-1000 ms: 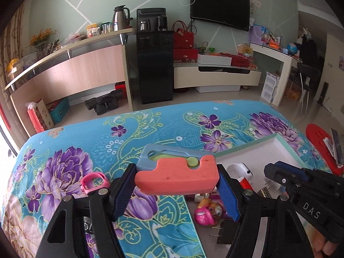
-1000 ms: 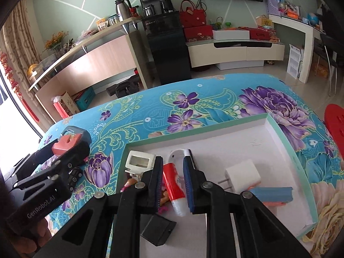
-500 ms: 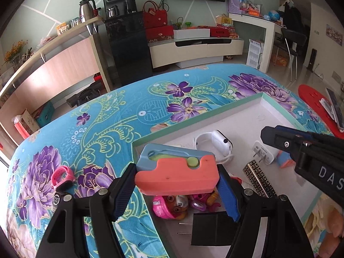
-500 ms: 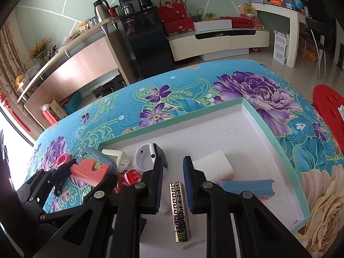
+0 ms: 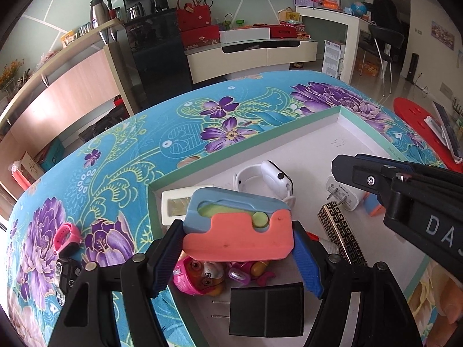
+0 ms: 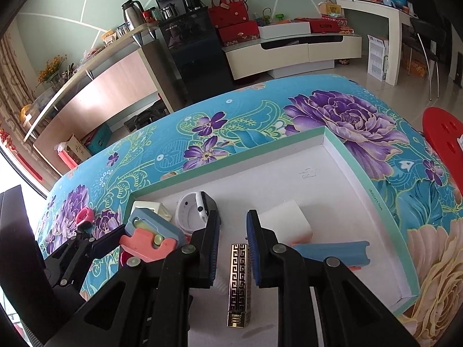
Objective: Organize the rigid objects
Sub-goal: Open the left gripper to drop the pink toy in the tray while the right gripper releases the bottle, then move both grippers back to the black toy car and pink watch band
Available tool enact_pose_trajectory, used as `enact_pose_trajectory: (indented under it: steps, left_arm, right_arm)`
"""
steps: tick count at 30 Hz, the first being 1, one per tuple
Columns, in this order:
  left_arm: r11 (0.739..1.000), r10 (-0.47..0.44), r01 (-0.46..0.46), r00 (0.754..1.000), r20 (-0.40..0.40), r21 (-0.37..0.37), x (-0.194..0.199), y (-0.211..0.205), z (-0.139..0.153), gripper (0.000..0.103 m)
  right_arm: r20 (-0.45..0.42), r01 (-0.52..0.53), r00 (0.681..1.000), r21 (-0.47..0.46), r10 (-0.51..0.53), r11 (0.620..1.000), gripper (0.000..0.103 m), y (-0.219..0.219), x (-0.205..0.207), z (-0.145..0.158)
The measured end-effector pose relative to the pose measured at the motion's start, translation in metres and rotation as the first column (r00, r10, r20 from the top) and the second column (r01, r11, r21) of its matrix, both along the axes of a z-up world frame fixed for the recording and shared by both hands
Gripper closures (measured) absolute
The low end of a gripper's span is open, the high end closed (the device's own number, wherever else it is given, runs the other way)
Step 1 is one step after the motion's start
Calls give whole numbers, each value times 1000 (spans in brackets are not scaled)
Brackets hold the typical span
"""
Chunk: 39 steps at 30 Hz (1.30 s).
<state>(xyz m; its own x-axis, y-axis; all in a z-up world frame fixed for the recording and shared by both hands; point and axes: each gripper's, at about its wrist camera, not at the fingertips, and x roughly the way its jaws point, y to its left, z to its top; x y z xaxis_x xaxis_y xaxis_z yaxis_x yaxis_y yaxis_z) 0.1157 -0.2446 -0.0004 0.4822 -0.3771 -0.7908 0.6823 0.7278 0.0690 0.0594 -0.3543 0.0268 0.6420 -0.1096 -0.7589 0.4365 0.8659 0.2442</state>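
My left gripper (image 5: 237, 256) is shut on a blue and coral foam block (image 5: 237, 231) and holds it over the left end of the shallow white box (image 5: 338, 133); the block also shows in the right wrist view (image 6: 150, 235). My right gripper (image 6: 233, 248) hangs over the box with its jaws a little apart and nothing between them. A gold and black patterned case (image 6: 238, 283) lies on the box floor below it. The box also holds a white smartwatch (image 5: 269, 175), a white charger (image 5: 344, 193), a black charger (image 5: 266, 309), a pink toy (image 5: 199, 274) and a second blue foam piece (image 6: 330, 253).
A pink watch (image 5: 66, 237) and a black watch (image 5: 65, 274) lie on the floral cloth (image 5: 130, 150) left of the box. The box rim (image 6: 373, 179) runs near the table's right edge. A red stool (image 6: 442, 130) stands beyond it.
My left gripper has carried the foam block from over the cloth to over the left end of the box. My right gripper has shifted right, from the red tube to over the patterned case.
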Motion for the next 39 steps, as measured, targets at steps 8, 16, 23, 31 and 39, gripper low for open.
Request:
enact_pose_trajectory:
  steps: [8,16,23,31,39]
  left_arm:
    - [1000,2,-2,1000,30,-1,-2,8,16,20]
    - [996,85,-84,996,40,-18,9,32,30,20]
    - [955,295,-294,956,9,-46,34,79,30,20]
    - [925,378,-378,926,-8,-44,43,94,27,20]
    - [905,424,-424,906,4,-32,50,103,24,1]
  right_arm:
    - [5,22,1000,-6,-22,1000,83,-3,-2,3]
    - [4,25,1000,-19,-25,1000,83,-2,-2,6]
    - [-24,-14,1000,-28,13,1000,82,9,8,1]
    - [-36,-37,999,-65,34,997,55,21,14,1]
    - [-42,-25,999,-82,22,996,33,22,16,2]
